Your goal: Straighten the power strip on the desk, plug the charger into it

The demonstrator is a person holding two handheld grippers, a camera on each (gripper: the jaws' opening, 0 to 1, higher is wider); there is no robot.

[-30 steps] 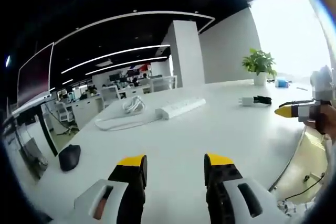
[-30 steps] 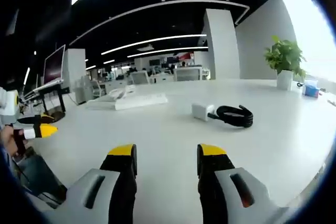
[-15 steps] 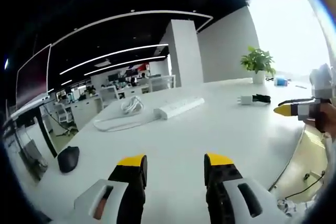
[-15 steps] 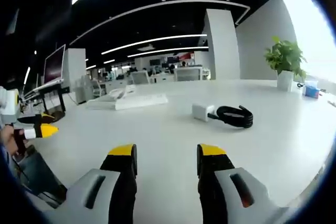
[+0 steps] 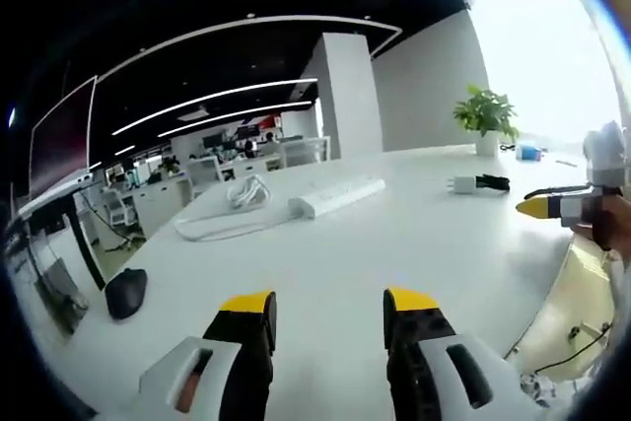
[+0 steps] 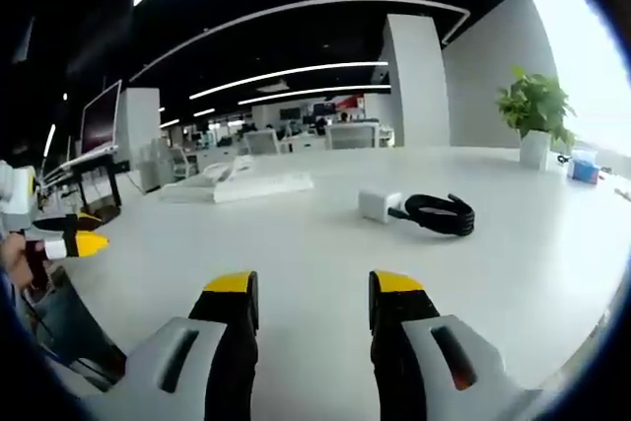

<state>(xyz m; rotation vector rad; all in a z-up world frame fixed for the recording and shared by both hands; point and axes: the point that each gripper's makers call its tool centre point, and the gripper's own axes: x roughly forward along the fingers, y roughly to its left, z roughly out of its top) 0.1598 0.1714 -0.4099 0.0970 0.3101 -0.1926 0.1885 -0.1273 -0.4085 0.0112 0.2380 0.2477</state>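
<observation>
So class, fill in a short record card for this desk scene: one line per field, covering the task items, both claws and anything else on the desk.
power strip: white, lying on the white desk, far side
strip cable: coiled beside it
charger: white block with black coiled cord
left claw: open, empty, above the desk
right claw: open, empty
mouse: dark, at the desk edge
plant: potted, far end

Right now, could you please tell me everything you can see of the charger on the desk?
The charger is a small white block, plastic by its look, lying on the white desk. A black cable, bundled in a coil, lies against its side. It lies well apart from the power strip, not plugged in. Nothing grips it; it also shows far off in the left gripper view.
</observation>
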